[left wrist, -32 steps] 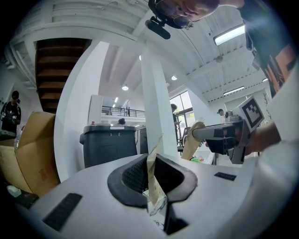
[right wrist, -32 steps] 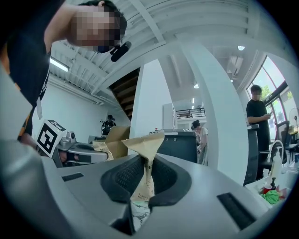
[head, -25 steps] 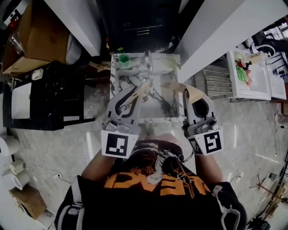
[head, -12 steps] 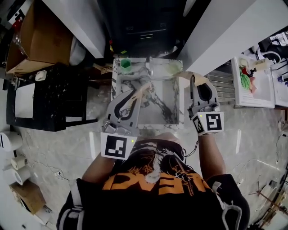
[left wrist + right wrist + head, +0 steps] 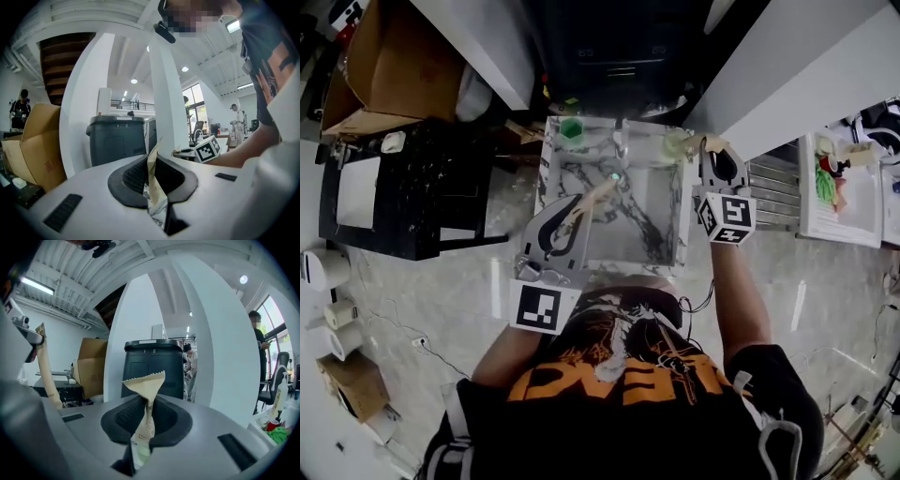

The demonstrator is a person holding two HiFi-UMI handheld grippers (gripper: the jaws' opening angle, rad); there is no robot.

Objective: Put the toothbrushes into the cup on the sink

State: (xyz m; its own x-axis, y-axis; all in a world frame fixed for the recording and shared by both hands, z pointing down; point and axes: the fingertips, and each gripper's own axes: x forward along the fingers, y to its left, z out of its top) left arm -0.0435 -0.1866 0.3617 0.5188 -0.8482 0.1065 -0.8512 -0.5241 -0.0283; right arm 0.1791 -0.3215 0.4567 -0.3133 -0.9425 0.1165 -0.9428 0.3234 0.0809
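Below me in the head view is the marbled sink (image 5: pixel 661 246), with a green cup (image 5: pixel 572 128) on its far left corner and a pale clear cup (image 5: pixel 677 143) on its far right corner. My left gripper (image 5: pixel 578 208) hangs over the basin's left side, shut on a paper-wrapped toothbrush (image 5: pixel 596 194) that points toward the far side. In the left gripper view the wrapper (image 5: pixel 153 180) stands pinched between the jaws. My right gripper (image 5: pixel 711 146) is at the far right corner beside the clear cup, shut on a second wrapped toothbrush (image 5: pixel 145 401).
A faucet (image 5: pixel 620 141) stands at the back of the sink. A black rack (image 5: pixel 403 192) and a cardboard box (image 5: pixel 380 66) are to the left, a metal rack (image 5: pixel 769 183) and a white table with items (image 5: pixel 844 187) to the right. Paper rolls (image 5: pixel 328 309) lie on the floor.
My right gripper has moved away from me, from the sink's near right edge to its far right corner, with its toothbrush. The left gripper has hardly shifted.
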